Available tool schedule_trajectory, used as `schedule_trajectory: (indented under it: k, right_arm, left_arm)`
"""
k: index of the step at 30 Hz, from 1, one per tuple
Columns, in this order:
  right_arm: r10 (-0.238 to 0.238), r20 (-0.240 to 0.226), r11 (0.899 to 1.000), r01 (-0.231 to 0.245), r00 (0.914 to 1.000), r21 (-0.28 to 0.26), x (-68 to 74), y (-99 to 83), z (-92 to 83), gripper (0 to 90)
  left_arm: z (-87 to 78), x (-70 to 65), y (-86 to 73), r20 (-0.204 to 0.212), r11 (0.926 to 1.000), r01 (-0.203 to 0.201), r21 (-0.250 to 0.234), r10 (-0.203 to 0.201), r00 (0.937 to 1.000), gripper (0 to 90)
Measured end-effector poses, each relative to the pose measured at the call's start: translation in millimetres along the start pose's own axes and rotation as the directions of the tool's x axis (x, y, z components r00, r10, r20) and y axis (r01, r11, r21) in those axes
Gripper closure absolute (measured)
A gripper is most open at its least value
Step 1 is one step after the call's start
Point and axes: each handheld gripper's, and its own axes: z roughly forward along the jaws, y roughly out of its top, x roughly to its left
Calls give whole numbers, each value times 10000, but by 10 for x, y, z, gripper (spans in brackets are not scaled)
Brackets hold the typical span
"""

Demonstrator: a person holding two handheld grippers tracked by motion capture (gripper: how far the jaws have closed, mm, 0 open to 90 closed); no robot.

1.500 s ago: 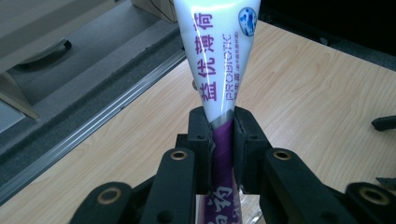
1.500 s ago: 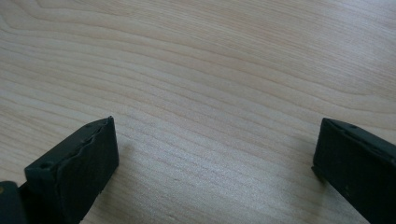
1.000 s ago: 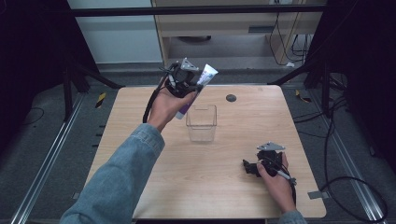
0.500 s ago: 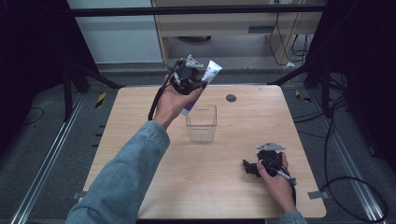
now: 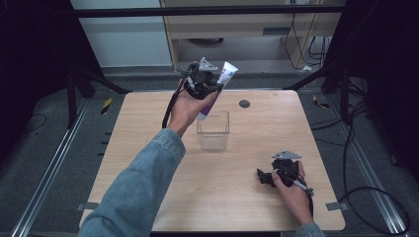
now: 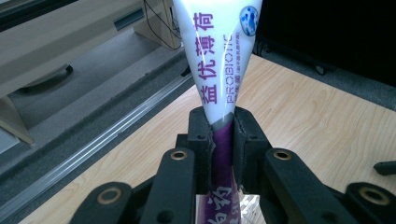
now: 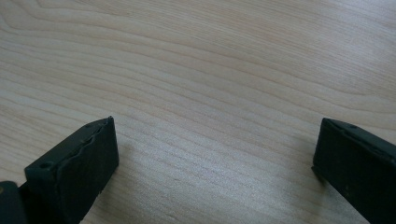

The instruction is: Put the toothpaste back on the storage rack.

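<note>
One broad, light wooden desk [image 5: 148, 148] with a pale grain carries everything, and it passes close under the right gripper's fingers in the right gripper view. On it, just below and slightly ahead of the left gripper's fingers, stands a clear, square plastic container [image 5: 213, 130], upright with its mouth open to the top.

The left gripper [image 5: 207, 85] is held up in the air over the far part of the desk, above the container's near-left rim. Its black fingers [image 6: 201, 140] are closed tight on a white and purple toothpaste tube [image 5: 215, 94]. In the left gripper view the fingers pinch the tube at the seam where white turns to purple: the wide, flat white end with purple lettering rises beyond the fingers, and the purple end hangs below them, toward the container's mouth. In the high view the tube leans, with its white end up and to the right of the fingers.

The right gripper [image 5: 265, 177] lies low on the near right part of the desk, well apart from the container. Its fingers [image 7: 79, 163] stand wide apart with nothing but bare wood between them.

A small, dark round disc [image 5: 244, 103] sits in the desk surface just to the right of the left gripper's fingers, beyond the container.
</note>
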Motion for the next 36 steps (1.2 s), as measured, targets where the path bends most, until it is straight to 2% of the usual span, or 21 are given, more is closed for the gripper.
schedule_trajectory:
  k: [16, 21, 24, 28, 36]
  right_arm:
    - [17, -31, 10000, -17, 10000, 16, 4, -4, -3, 3]
    - [23, -32, 10000, -23, 10000, 15, 4, -4, -3, 3]
    - [12, -20, 10000, -12, 10000, 36, 3, -3, -6, 3]
    - [13, -20, 10000, -13, 10000, 42, 3, -3, -6, 3]
    - [7, -29, 10000, -7, 10000, 33, 3, -3, -6, 3]
  left_arm:
    - [136, -63, -39, 451, 9986, 284, -448, -263, 9986, 788]
    - [155, -82, -64, 568, 9981, 220, -580, -187, 9982, 788]
    - [157, -83, -89, 605, 9982, 143, -584, -107, 9981, 787]
    - [163, -53, -137, 637, 9974, 365, -615, -325, 9974, 787]
    - [275, -49, -266, 641, 9982, 352, -493, -320, 9974, 787]
